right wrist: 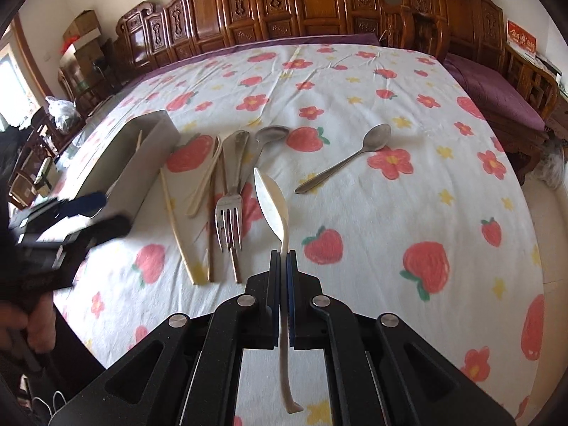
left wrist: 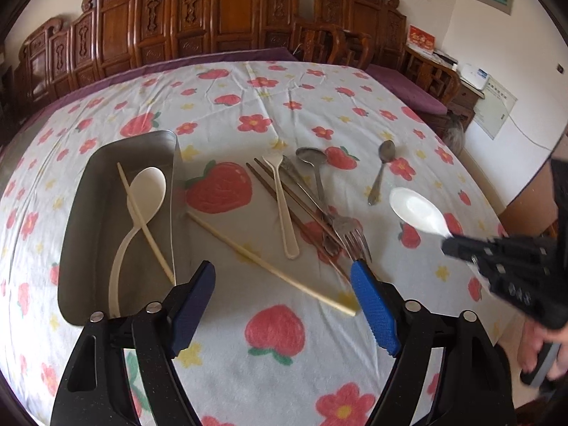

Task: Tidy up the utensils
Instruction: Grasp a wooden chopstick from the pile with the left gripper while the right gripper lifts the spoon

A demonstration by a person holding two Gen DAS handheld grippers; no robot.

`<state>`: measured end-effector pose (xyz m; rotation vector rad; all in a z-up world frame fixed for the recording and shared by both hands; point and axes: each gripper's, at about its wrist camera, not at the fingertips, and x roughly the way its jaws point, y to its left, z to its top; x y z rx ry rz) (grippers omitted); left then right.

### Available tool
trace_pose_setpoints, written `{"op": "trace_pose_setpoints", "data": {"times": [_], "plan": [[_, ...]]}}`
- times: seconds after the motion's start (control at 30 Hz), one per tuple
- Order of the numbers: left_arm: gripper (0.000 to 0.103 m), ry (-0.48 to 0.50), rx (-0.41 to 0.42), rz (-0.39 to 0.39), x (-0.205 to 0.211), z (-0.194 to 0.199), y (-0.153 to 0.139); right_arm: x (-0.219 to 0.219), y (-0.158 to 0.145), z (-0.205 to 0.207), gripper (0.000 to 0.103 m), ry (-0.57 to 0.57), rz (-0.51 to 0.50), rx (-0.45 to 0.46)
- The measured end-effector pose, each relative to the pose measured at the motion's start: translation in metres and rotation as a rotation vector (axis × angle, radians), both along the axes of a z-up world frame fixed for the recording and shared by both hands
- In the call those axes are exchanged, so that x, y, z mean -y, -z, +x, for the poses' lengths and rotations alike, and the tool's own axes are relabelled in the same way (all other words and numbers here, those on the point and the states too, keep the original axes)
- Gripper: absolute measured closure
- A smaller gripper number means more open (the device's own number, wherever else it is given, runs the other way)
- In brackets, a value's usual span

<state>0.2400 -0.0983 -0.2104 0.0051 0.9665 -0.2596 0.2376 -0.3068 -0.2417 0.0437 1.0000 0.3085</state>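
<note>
Right wrist view: my right gripper (right wrist: 283, 259) jaws clenching white spoon (right wrist: 271, 200), carrying toward metal tray (left wrist: 106, 184); left gripper (left wrist: 284, 287) jaws released, hovering over pale chopstick (left wrist: 269, 266), grasping likely next.

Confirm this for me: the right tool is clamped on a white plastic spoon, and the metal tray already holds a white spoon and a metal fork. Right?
Not quite. The right tool is clamped on the white plastic spoon, but the metal tray holds a white spoon and a pale chopstick, not a fork. The left wrist view shows this; the metal fork lies on the tablecloth.
</note>
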Motion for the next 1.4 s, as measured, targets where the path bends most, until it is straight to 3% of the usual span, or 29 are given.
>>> {"op": "trace_pose_setpoints", "data": {"times": [0.23, 0.33, 0.63, 0.87, 1.27, 1.4], "plan": [[0.048, -0.066, -0.142, 0.013, 0.011, 0.037, 0.01, 0.002, 0.0, 0.001, 0.099, -0.009, 0.001, 0.005], [0.066, -0.092, -0.234, -0.008, 0.016, 0.05, 0.017, 0.005, 0.001, 0.002, 0.099, -0.01, -0.003, 0.0], [0.072, -0.184, -0.35, 0.02, 0.015, 0.066, 0.032, 0.011, -0.007, 0.003, 0.099, -0.002, 0.03, 0.011], [0.078, -0.197, -0.38, 0.069, 0.02, 0.064, 0.051, 0.013, -0.013, 0.002, 0.099, -0.002, 0.047, 0.018], [0.08, -0.196, -0.357, 0.169, 0.028, 0.06, 0.055, 0.013, -0.014, 0.002, 0.099, -0.003, 0.057, 0.014], [0.089, -0.184, -0.339, 0.167, 0.034, 0.054, 0.055, 0.012, -0.014, 0.002, 0.099, -0.002, 0.055, 0.014]]}}
